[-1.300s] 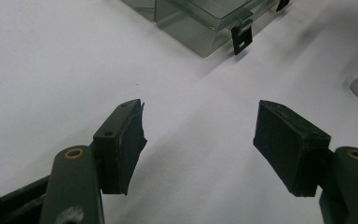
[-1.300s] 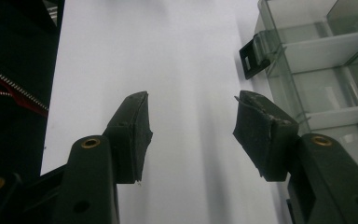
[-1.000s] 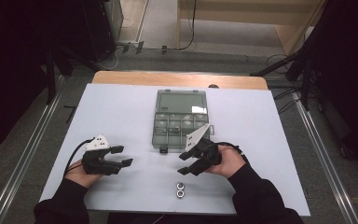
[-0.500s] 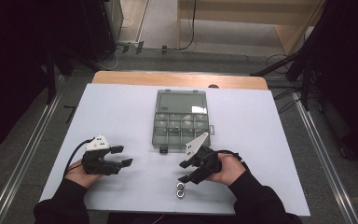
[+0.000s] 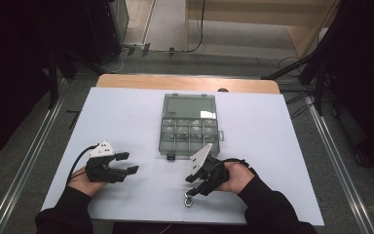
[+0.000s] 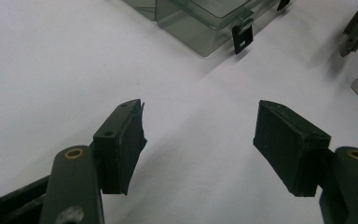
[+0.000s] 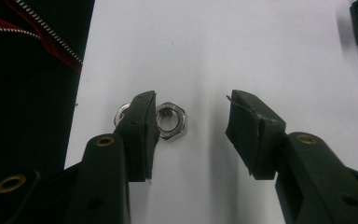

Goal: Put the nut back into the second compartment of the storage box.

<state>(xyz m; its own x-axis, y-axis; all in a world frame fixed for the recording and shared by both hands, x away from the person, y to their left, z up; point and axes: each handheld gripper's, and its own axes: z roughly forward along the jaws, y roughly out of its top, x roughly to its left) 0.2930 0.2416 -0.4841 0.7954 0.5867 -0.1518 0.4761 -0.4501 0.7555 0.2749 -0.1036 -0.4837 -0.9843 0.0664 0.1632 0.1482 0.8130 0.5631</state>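
Note:
Two steel hex nuts lie side by side near the table's front edge. My right gripper points down over them. In the right gripper view, one nut lies flat between the jaws of my right gripper, right beside the left pad; the right pad stands well off it. The second nut is half hidden behind the left jaw. These jaws have just been closing. My left gripper rests at the front left, open, and the left gripper has only bare table between its pads.
A clear plastic compartment box with its lid shut stands mid-table, its black latch facing me. The white table top has a wooden strip behind. A dark sleeve lies close beside the nuts at the front edge.
My right gripper has moved toward the front edge and tipped down over the two nuts. The left gripper has stayed where it was.

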